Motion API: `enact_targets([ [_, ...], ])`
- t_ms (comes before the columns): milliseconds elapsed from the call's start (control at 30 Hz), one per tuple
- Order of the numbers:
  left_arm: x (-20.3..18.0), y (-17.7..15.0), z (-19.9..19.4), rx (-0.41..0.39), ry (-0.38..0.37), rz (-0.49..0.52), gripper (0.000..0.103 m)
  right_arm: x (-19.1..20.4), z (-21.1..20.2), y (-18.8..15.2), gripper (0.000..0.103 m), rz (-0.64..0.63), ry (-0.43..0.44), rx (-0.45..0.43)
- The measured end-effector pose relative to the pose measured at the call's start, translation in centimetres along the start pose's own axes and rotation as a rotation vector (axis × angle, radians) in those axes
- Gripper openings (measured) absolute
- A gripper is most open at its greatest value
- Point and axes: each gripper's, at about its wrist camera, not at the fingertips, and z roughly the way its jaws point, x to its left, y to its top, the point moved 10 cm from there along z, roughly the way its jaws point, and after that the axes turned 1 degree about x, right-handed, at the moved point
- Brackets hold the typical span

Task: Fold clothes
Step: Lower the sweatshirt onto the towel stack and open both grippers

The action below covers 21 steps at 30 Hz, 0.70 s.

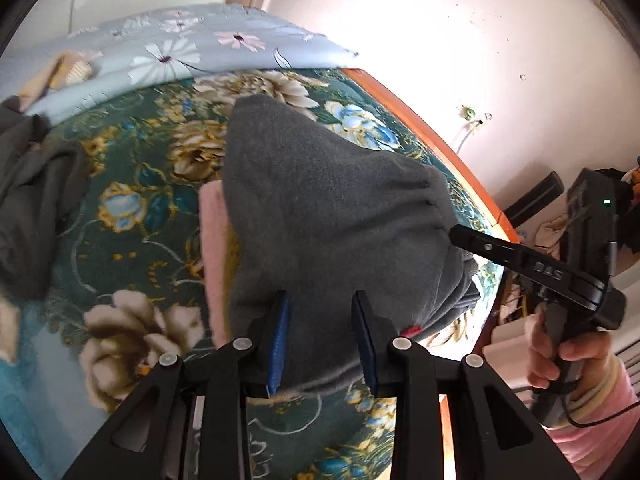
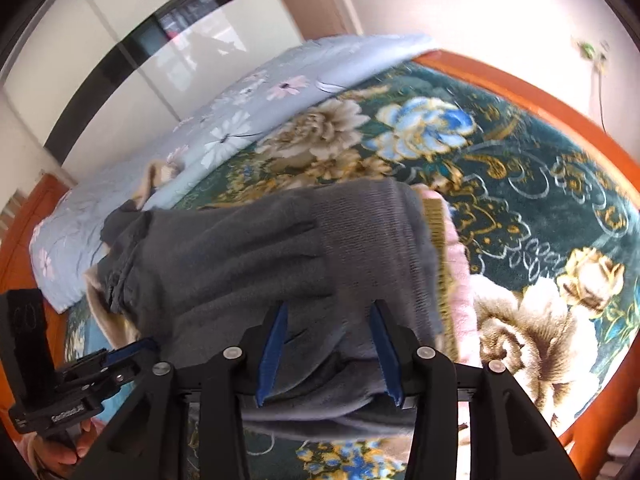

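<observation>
A grey knitted garment (image 1: 320, 216) lies partly folded on the floral bed blanket (image 1: 132, 216), over a pink cloth (image 1: 214, 248). My left gripper (image 1: 322, 344) stands open, its blue pads either side of the garment's near edge. My right gripper (image 2: 330, 356) is open too, over the grey garment (image 2: 256, 264) near its ribbed hem. The right gripper also shows in the left wrist view (image 1: 520, 256), at the garment's right side. The left gripper shows at the lower left of the right wrist view (image 2: 132, 350).
A second dark grey garment (image 1: 32, 208) lies crumpled at the left. A light blue floral quilt (image 1: 180, 48) covers the far bed. The orange wooden bed frame (image 1: 432, 136) runs along the right edge, with a wall and clutter beyond.
</observation>
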Motion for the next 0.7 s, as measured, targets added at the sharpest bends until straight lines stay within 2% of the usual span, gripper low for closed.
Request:
enact_targets([
  [100,0.8,-1.2,-0.6,-0.014,0.023,-0.02,0.044,2.1,-0.2,-1.9,0.05,-0.023,0.029,0.025],
  [200,1.5,-2.8,-0.5,-0.003,0.069,-0.017,0.056,2.8,0.4,-4.4,0.05,-0.018,0.018,0.062],
  [300,1.9,-4.1,0.0,0.006,0.08,-0.014,0.058,2.4,1.4,-6.6,0.05,0.035,0.014,0.11],
  [433,2.3,-5.6,1.0,0.031,0.128,0.017,0.066,2.1,2.6,-8.5,0.062,0.039,-0.042,0.149],
  [533,2.4,-6.1,1.3,0.03,0.146,0.036,0.067,2.6,3.4,-9.1,0.075,0.03,-0.074,0.147],
  [633,2.8,-6.8,1.5,0.038,0.168,0.047,0.078,3.0,4.0,-9.5,0.083,0.021,-0.108,0.146],
  [700,3.1,-7.1,1.5,0.038,0.184,0.054,0.079,3.3,4.4,-10.0,0.088,0.028,-0.123,0.157],
])
